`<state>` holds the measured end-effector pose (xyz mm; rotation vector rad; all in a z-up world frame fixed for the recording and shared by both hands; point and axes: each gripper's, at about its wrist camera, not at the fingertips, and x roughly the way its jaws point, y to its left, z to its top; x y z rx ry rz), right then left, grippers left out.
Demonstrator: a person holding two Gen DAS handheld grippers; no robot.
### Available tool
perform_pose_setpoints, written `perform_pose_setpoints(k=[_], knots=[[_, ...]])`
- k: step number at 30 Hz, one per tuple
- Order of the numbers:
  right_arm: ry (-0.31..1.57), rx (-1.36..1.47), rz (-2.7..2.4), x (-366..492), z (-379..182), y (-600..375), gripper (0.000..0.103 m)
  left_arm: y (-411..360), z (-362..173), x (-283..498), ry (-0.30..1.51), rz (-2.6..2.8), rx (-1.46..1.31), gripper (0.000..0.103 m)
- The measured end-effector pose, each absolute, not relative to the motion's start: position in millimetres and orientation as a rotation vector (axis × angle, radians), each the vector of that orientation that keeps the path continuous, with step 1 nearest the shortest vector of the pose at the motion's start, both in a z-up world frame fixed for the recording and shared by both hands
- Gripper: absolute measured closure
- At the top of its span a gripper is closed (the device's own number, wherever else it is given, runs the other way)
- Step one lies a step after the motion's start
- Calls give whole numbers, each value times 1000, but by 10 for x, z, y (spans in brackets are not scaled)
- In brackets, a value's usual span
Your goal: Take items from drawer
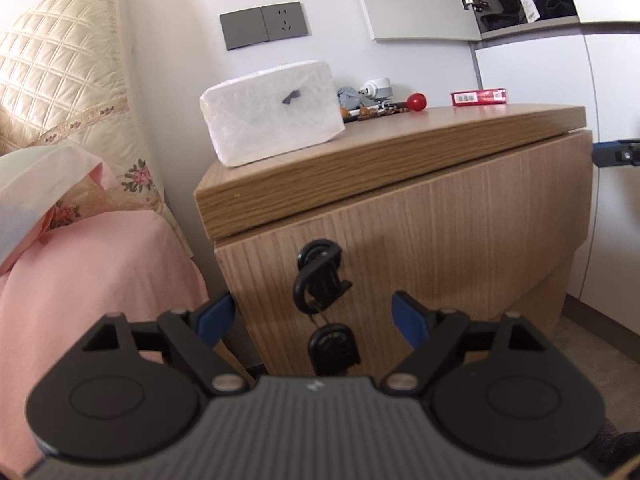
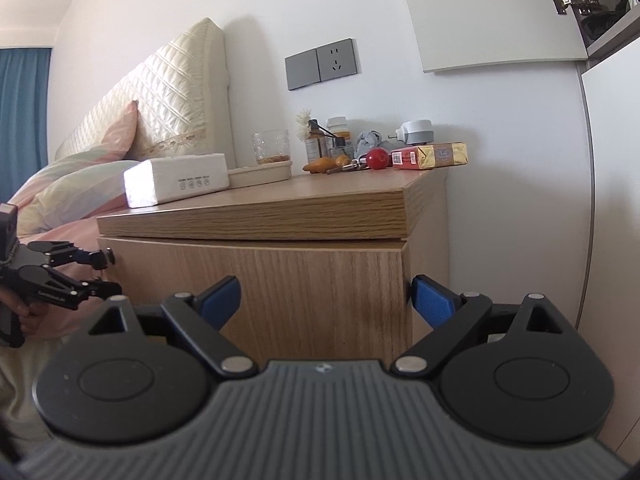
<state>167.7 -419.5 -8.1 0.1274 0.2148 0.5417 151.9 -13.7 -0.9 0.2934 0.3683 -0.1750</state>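
both grippers, the left gripper (image 1: 316,318) and right gripper (image 2: 326,300), are hovering wide and empty near the stiff, closed drawer (image 1: 420,240), whose dangling key (image 1: 320,276) is probably offering the only hold.

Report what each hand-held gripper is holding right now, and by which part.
Nothing is held. The left hand-held gripper is open in front of the keys on the drawer front; the right hand-held gripper is open at the nightstand's corner.
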Motion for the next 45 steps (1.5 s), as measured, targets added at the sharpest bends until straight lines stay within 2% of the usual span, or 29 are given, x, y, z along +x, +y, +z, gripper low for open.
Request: perform_pose_setpoints(k=[31,45], knots=[[260,105,649,1548,-70,-4285,7,-98,40,1349,422,-238,352,16],[261,118,733,1283,-57,-4384,6,-108,16,1052,378,-201,245,12]])
